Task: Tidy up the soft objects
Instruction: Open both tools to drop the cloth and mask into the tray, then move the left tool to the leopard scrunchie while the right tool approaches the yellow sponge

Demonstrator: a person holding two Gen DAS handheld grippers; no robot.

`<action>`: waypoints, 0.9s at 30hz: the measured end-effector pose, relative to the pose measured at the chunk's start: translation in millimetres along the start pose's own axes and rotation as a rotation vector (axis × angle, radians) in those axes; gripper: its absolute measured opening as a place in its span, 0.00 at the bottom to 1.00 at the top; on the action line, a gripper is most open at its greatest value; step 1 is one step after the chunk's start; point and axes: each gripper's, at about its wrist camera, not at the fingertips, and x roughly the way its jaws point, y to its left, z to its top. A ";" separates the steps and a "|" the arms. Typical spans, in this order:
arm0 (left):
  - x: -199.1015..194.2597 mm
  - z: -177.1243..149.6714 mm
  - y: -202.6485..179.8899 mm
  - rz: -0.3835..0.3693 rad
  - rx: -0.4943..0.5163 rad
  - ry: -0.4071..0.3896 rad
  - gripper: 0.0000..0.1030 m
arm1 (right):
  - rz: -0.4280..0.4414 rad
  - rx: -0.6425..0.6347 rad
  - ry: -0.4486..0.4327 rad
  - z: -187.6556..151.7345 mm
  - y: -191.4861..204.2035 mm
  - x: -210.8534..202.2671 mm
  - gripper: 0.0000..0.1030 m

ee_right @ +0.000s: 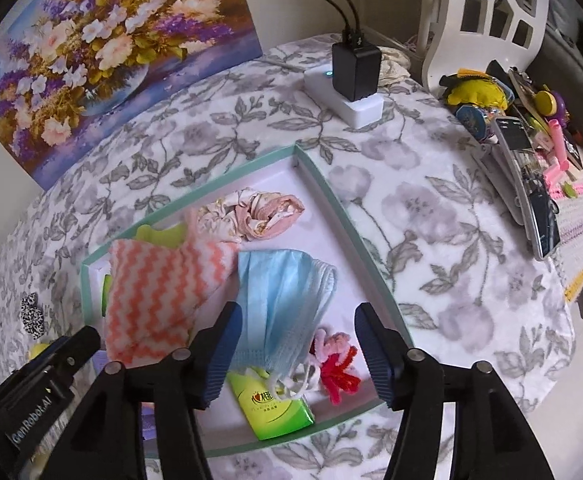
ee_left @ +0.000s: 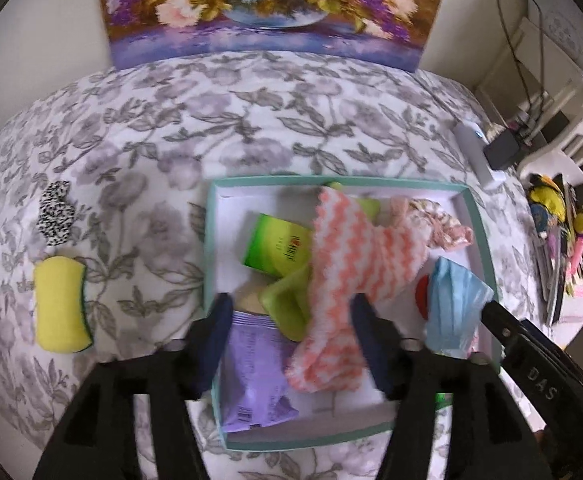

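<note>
Fingers of the left gripper [ee_left: 291, 340] stand spread above the pink-and-white zigzag cloth [ee_left: 355, 264], pinching nothing; those of the right gripper [ee_right: 297, 354] are likewise spread over the pale blue pleated face mask [ee_right: 287, 300]. Both soft things lie inside the shallow mint-rimmed white box [ee_left: 479, 216] on the floral-covered table [ee_left: 251, 120], beside a green tissue pack [ee_right: 271, 408]; further left, a yellow sponge [ee_left: 61, 306] lies outside

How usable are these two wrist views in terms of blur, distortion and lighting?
Left wrist: the striped cloth and left gripper are motion-smeared, while the yellow sponge stays fairly crisp. Right wrist: sharper overall, the blue face mask shows its pleats. Both: heavy fisheye bending of the box rim, dark corners, soft even light, no glare.
</note>
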 end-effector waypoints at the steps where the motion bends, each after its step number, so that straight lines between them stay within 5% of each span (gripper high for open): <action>1: 1.2 -0.3 3.0 0.010 -0.006 0.001 0.69 | -0.004 0.001 0.000 0.1 -0.1 0.0 0.67; 5: 10.5 -0.3 11.5 0.072 -0.017 0.008 0.92 | -0.018 0.004 0.002 -0.4 -0.9 2.7 0.91; 7: 14.2 -1.0 14.3 0.097 -0.015 0.014 0.92 | -0.031 -0.006 0.001 -1.0 0.3 4.4 1.00; 27: 9.4 1.7 40.8 0.148 -0.061 0.022 0.92 | -0.085 -0.027 0.035 -4.2 9.1 11.2 1.00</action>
